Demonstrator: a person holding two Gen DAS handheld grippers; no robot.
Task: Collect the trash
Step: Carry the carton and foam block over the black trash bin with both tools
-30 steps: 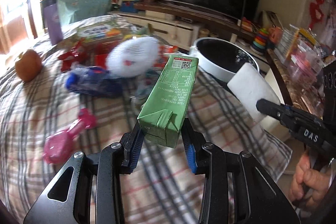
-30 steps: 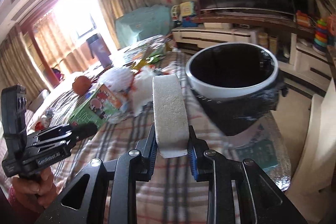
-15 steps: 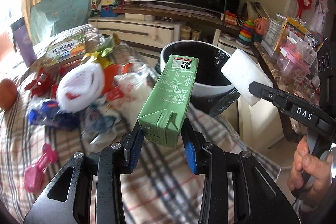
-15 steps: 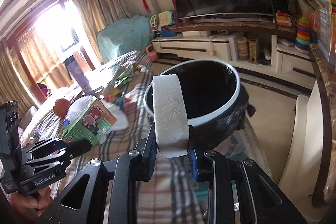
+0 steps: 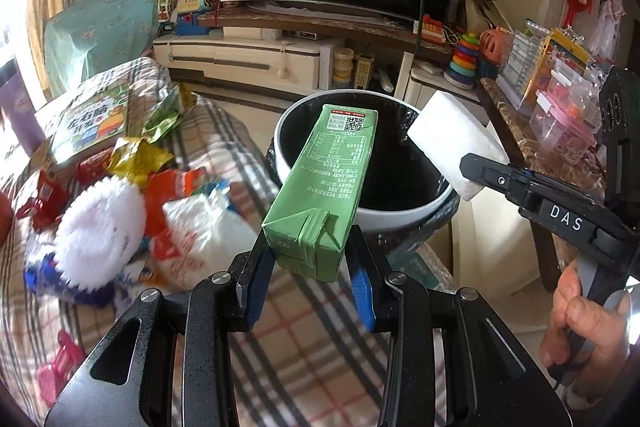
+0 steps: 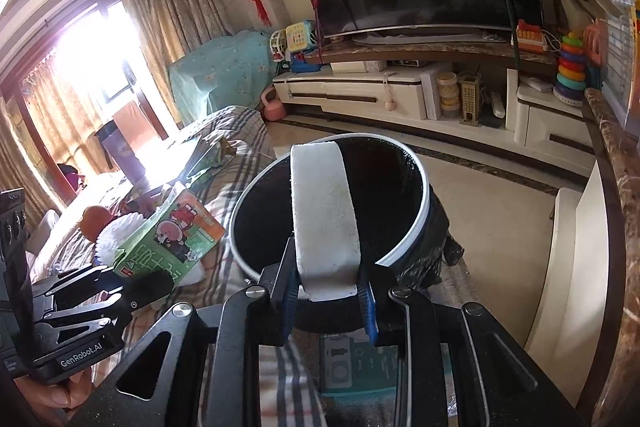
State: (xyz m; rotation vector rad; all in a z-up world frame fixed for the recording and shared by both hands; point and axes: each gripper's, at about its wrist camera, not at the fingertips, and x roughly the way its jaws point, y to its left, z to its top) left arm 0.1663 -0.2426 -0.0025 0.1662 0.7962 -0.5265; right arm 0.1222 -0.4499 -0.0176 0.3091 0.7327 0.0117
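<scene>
My left gripper (image 5: pixel 310 277) is shut on a green drink carton (image 5: pixel 326 187), which points toward the bin (image 5: pixel 392 217), a white-rimmed bin with a black liner just off the table's far end. My right gripper (image 6: pixel 328 293) is shut on a white foam block (image 6: pixel 324 219) and holds it over the near rim of the bin (image 6: pixel 418 227). The block also shows in the left wrist view (image 5: pixel 456 147), over the bin's right rim. The carton shows in the right wrist view (image 6: pixel 172 237), left of the bin.
Trash lies on the plaid tablecloth (image 5: pixel 304 339) to the left: wrappers (image 5: pixel 140 163), a white fluffy thing (image 5: pixel 100 227), a picture book (image 5: pixel 92 119), a pink toy (image 5: pixel 60 359). A TV stand (image 5: pixel 248 63) is behind, a cluttered marble counter (image 5: pixel 560 155) to the right.
Both grippers have moved forward and to the right, toward the bin. The carton and the foam block now hang at the bin's mouth. Both grips are unchanged.
</scene>
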